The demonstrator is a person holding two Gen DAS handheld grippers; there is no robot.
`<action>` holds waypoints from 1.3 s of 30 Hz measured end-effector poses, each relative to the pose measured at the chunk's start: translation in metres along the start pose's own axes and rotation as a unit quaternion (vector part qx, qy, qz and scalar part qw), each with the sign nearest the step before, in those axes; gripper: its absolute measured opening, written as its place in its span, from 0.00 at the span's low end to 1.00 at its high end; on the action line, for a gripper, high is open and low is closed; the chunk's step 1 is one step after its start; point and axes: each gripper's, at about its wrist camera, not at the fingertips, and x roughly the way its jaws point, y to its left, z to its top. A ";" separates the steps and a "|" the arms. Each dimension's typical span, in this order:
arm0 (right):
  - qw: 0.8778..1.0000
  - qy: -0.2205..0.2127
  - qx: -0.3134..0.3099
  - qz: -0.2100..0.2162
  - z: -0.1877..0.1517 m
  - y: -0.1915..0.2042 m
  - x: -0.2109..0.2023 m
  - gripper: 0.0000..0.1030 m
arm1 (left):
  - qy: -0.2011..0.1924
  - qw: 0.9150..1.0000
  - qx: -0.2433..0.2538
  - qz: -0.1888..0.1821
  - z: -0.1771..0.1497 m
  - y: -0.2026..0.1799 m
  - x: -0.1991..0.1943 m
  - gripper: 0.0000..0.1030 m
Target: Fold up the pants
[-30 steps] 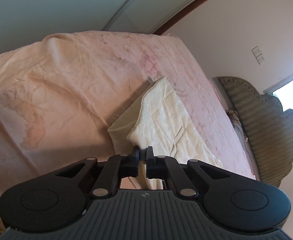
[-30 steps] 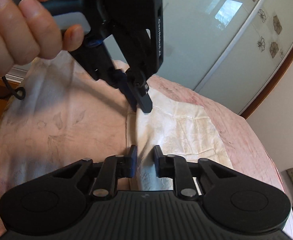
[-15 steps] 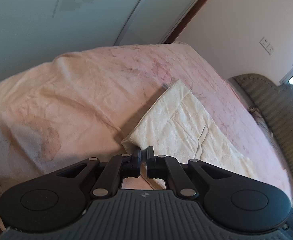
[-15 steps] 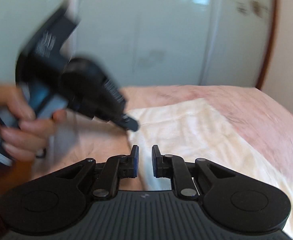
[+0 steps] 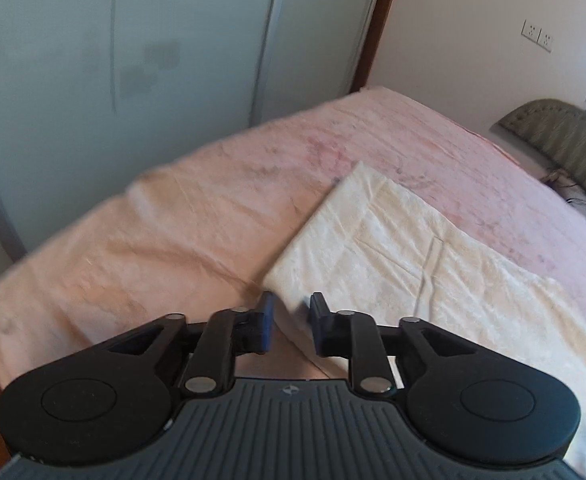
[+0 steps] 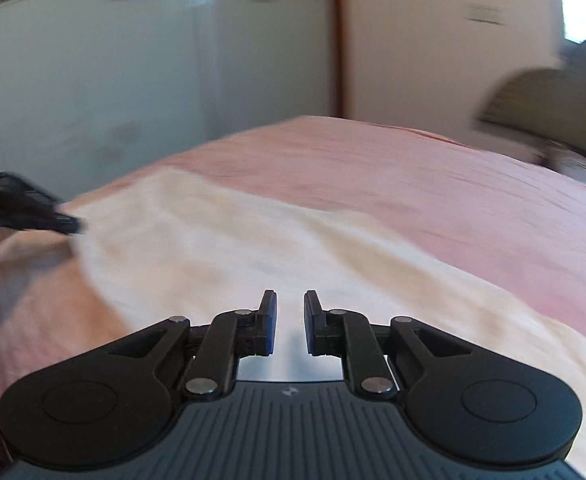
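Note:
Cream-white pants (image 5: 413, 256) lie flat on the pink bed, running from the middle toward the right in the left wrist view. My left gripper (image 5: 291, 308) is open, its fingers straddling the near corner of the pants without clamping it. In the right wrist view the pants (image 6: 221, 248) spread under and ahead of my right gripper (image 6: 289, 304), which is open and empty just above the cloth. The left gripper (image 6: 33, 208) shows at the far left edge of that view, by the pants' corner.
The pink bedsheet (image 5: 173, 220) covers the bed. A pale wardrobe with sliding doors (image 5: 133, 40) stands behind it. A green padded headboard (image 5: 553, 132) is at the far right. A wall with sockets (image 5: 537, 36) is beyond.
My left gripper has opened and let go of the pants' corner, which now lies on the bed. My right gripper has swung right over the pants, staying open.

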 end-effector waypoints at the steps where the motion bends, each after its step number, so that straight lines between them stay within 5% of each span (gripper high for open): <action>1: 0.999 0.002 0.023 -0.030 -0.009 -0.025 -0.011 0.14 | -0.011 1.000 0.008 0.015 0.001 -0.004 -0.005 0.33; 4: 0.987 0.024 0.076 -0.139 -0.036 -0.099 -0.042 0.14 | -0.052 0.998 0.032 0.034 0.006 -0.024 -0.019 0.39; 7: 0.966 0.059 0.091 -0.235 -0.057 -0.160 -0.065 0.14 | -0.041 0.997 0.059 -0.006 0.011 -0.057 -0.018 0.46; 13: 0.938 0.074 0.170 -0.292 -0.082 -0.266 -0.085 0.14 | -0.004 0.975 0.182 -0.130 -0.011 -0.172 -0.015 0.53; 18: 0.909 0.062 0.206 -0.356 -0.092 -0.300 -0.104 0.15 | 0.021 0.935 0.284 -0.211 -0.053 -0.263 -0.019 0.56; 22: 0.932 0.042 0.220 -0.283 -0.099 -0.281 -0.119 0.16 | 0.054 0.901 0.339 -0.267 -0.090 -0.315 -0.022 0.57; 25: 0.941 0.075 0.188 -0.269 -0.110 -0.262 -0.125 0.19 | 0.067 0.868 0.386 -0.305 -0.124 -0.347 -0.026 0.58; 26: 0.941 0.078 0.169 -0.284 -0.115 -0.259 -0.129 0.25 | 0.066 0.856 0.405 -0.314 -0.136 -0.354 -0.027 0.58; 28: 0.916 0.091 0.158 -0.356 -0.116 -0.253 -0.142 0.28 | 0.066 0.835 0.442 -0.321 -0.157 -0.366 -0.028 0.58; 30: 0.908 0.068 0.156 -0.382 -0.114 -0.242 -0.157 0.29 | 0.067 0.826 0.453 -0.329 -0.170 -0.373 -0.032 0.58; 33: 0.941 0.027 0.181 -0.284 -0.119 -0.223 -0.166 0.30 | 0.073 0.825 0.439 -0.349 -0.175 -0.385 -0.035 0.59; 35: 0.944 0.057 0.168 -0.277 -0.127 -0.215 -0.153 0.31 | 0.082 0.815 0.449 -0.357 -0.182 -0.394 -0.036 0.61; 37: 0.930 0.045 0.166 -0.324 -0.136 -0.211 -0.157 0.31 | 0.070 0.794 0.485 -0.359 -0.190 -0.395 -0.041 0.61; 39: 0.899 -0.006 0.210 -0.385 -0.142 -0.210 -0.180 0.34 | 0.049 0.779 0.509 -0.363 -0.193 -0.391 -0.048 0.61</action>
